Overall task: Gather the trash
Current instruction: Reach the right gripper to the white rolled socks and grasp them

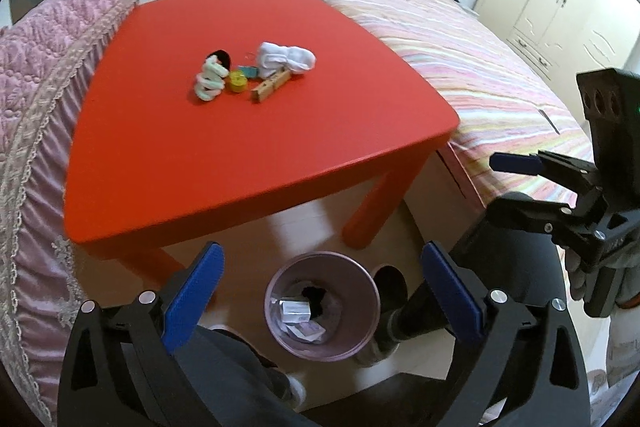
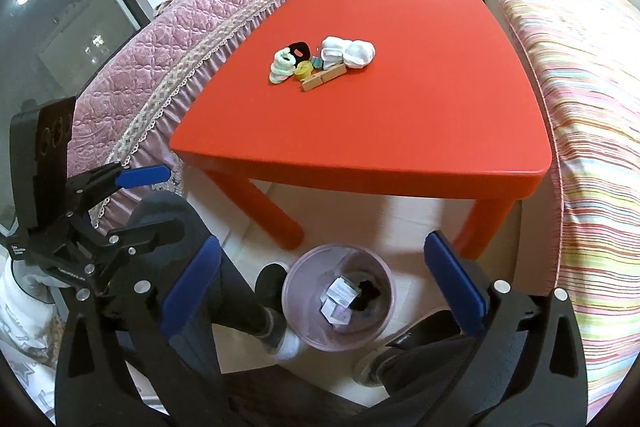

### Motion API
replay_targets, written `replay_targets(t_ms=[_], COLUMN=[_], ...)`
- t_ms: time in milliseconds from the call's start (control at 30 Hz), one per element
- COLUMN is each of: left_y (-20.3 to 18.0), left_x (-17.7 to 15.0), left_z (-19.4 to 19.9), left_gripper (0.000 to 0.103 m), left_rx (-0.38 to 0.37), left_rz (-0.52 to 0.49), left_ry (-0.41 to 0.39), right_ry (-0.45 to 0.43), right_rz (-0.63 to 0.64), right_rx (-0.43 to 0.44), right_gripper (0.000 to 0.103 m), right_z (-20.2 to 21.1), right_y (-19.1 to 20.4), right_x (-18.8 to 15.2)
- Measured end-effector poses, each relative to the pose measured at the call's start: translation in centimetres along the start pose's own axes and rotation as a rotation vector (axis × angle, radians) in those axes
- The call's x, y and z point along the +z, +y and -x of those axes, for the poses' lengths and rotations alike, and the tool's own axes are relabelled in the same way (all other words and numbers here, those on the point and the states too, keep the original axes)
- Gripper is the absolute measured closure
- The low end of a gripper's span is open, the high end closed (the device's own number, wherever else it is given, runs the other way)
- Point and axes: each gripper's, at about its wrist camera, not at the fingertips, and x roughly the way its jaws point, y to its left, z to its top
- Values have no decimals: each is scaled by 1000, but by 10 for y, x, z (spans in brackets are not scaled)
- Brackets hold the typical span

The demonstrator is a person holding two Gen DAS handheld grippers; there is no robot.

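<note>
A small pink bin (image 1: 280, 275) (image 2: 296, 275) stands on the floor in front of the red table (image 1: 240, 155) (image 2: 380, 131). It holds paper scraps (image 1: 296, 311) (image 2: 340, 293) and a black piece (image 1: 314, 295) (image 2: 366, 293). My left gripper (image 1: 322, 255) (image 2: 172, 201) and right gripper (image 2: 322, 243) (image 1: 498, 185) both hover above the bin, open, with nothing between their blue pads. On the table lie white socks (image 1: 286, 59) (image 2: 348, 53), pastel hair ties (image 1: 210, 81) (image 2: 282, 65), a yellow roll (image 1: 237, 81) (image 2: 304, 69) and a wooden clip (image 1: 272, 87) (image 2: 324, 79).
A bed with a striped cover (image 1: 460, 47) (image 2: 580, 87) borders the table on the right. A pink quilted cover (image 1: 48, 87) (image 2: 160, 67) lies on the left. A person's legs and feet (image 2: 276, 327) (image 1: 388, 291) flank the bin. A cream wardrobe (image 1: 560, 7) stands beyond the bed.
</note>
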Motion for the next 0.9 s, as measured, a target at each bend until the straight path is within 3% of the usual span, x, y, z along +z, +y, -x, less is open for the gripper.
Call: replay_targets(t_ms=[267,600,900], left_y=[14,27,40], left_x=[11,24,21], left_z=[6,11,14], left_gripper=[8,8,8], left_rx=[20,38,46], left_rz=[36,51,75], left_ry=[-41,-66,-66], right_ry=[-13,-26,65], right_rz=[16,-32,-57], right_rx=[13,-7,-27], right_gripper=[3,3,3], right_z=[-6,-34,-94], right_y=[1,-18,-38], right_x=[27,112,178])
